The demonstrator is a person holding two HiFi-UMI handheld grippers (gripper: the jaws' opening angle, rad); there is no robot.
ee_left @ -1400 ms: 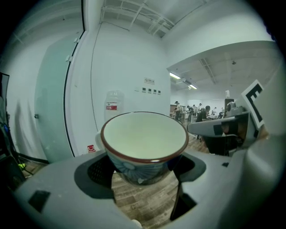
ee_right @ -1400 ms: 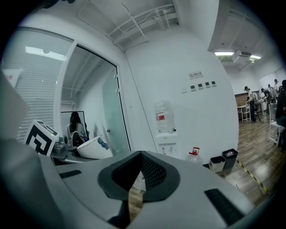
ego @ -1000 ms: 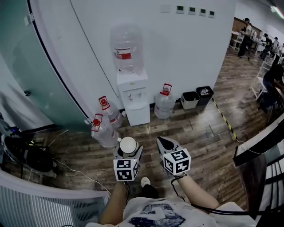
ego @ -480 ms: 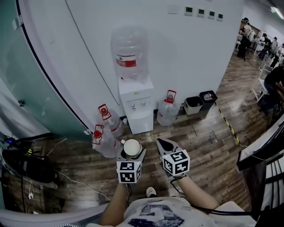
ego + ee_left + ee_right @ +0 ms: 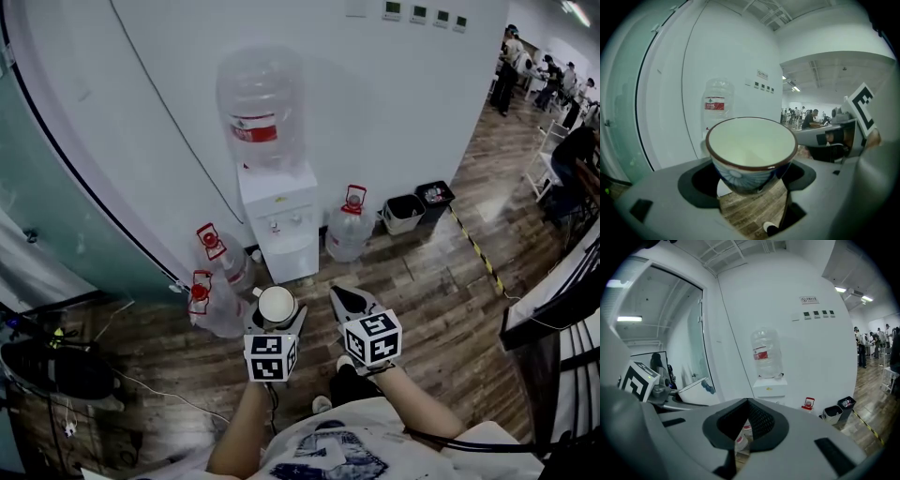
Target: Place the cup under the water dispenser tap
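Compared with a second earlier, the water dispenser filled more of the head view and sat slightly further left. Both grippers kept almost the same places in the lower middle of the frame. The cup was carried as before.

The left gripper held that cup between its jaws, well short of the dispenser and above the wooden floor. In the left gripper view the cup stood upright and empty. It was white inside, with a brown rim and a blue pattern on its outer wall, and the jaws pressed on its lower sides. The right gripper hung just to the right of it. In its own view the right gripper had its jaws closed together with nothing between them.

The large bottle on top of the dispenser bore a red label whose print was too small to read. Three spare bottles with red caps stood on the floor: one to the right of the dispenser and two to its left. A small wall sign near the top of the right gripper view was also unreadable.
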